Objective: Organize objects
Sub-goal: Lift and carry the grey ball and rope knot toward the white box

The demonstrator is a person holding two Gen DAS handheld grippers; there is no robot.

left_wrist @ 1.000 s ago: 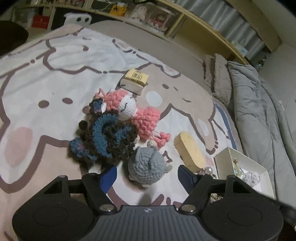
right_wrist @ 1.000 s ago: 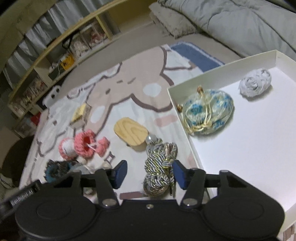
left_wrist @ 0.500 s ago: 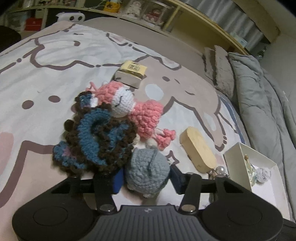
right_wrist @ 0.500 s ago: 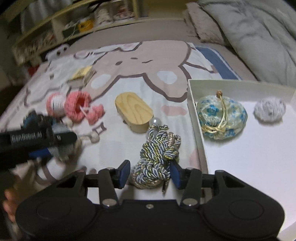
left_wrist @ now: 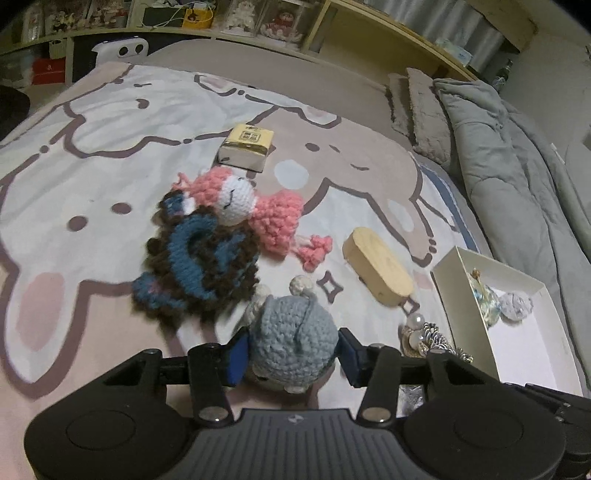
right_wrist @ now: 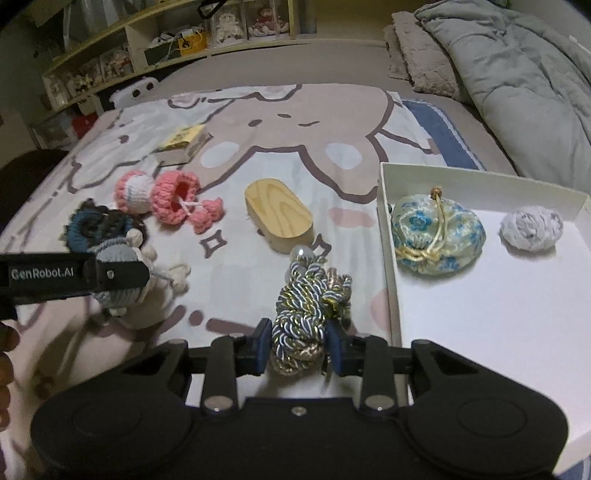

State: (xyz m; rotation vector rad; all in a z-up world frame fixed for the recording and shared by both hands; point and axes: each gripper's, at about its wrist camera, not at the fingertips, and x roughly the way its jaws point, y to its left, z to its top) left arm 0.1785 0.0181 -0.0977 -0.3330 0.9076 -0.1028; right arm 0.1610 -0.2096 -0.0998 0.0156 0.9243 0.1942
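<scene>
My left gripper (left_wrist: pixel 291 356) is shut on a grey crochet toy (left_wrist: pixel 291 341), seen from the side in the right wrist view (right_wrist: pixel 118 275). My right gripper (right_wrist: pixel 299 345) is shut on a coiled blue, white and gold cord (right_wrist: pixel 308 306) next to the white box (right_wrist: pixel 386 236). The box holds a floral pouch (right_wrist: pixel 437 234) and a grey yarn ball (right_wrist: pixel 532 229). A pink crochet doll (left_wrist: pixel 258 210), a blue-brown crochet piece (left_wrist: pixel 199 262), a wooden oval block (right_wrist: pixel 279 214) and a small yellow-topped box (left_wrist: pixel 245 147) lie on the blanket.
The cartoon-print blanket (left_wrist: pixel 92 147) covers the bed. A grey duvet (right_wrist: pixel 517 74) and pillow (right_wrist: pixel 417 62) lie at the right. Shelves (left_wrist: pixel 240 18) with small items run along the back.
Both grippers moved forward and closed: the left onto the grey crochet toy, the right onto the coiled cord. The left gripper came into the right wrist view.
</scene>
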